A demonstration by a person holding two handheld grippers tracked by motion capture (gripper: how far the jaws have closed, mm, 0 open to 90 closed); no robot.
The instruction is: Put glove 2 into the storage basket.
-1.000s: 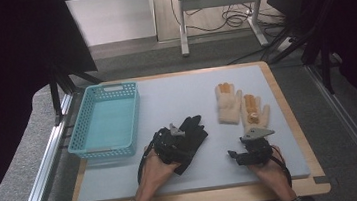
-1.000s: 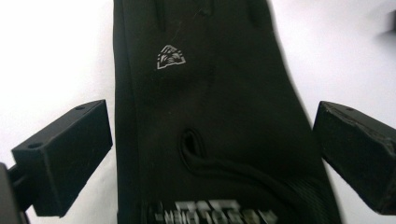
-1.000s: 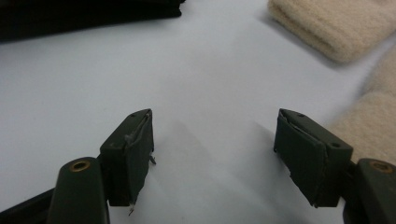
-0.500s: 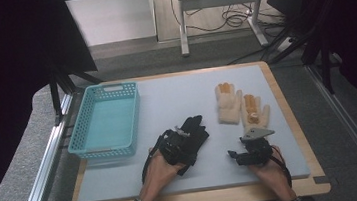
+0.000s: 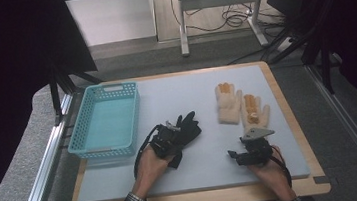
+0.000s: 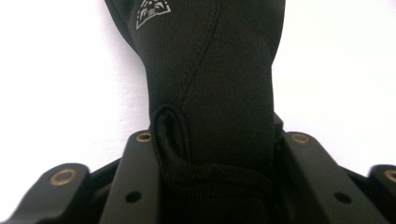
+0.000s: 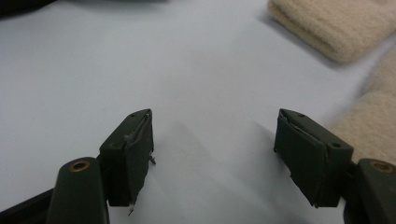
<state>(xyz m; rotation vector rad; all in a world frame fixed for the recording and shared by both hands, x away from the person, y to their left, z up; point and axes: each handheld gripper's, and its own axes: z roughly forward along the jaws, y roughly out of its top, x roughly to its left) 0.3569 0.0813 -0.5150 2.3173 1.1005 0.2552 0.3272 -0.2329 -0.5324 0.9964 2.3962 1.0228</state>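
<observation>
Since the earlier frames the left gripper has edged forward along the black glove, and its jaws have just been closing; they now clamp the glove's cuff, as the left gripper view shows fabric bunched between them. The glove lies near the middle of the grey mat, just right of the turquoise basket. The right gripper rests near the two cream gloves, jaws apart over bare mat. To lift well, the person should probably raise the cuff straight up until the fingers hang free, then carry it over the basket rim without dragging. A small white emblem is printed on the glove; no lettering is legible.
</observation>
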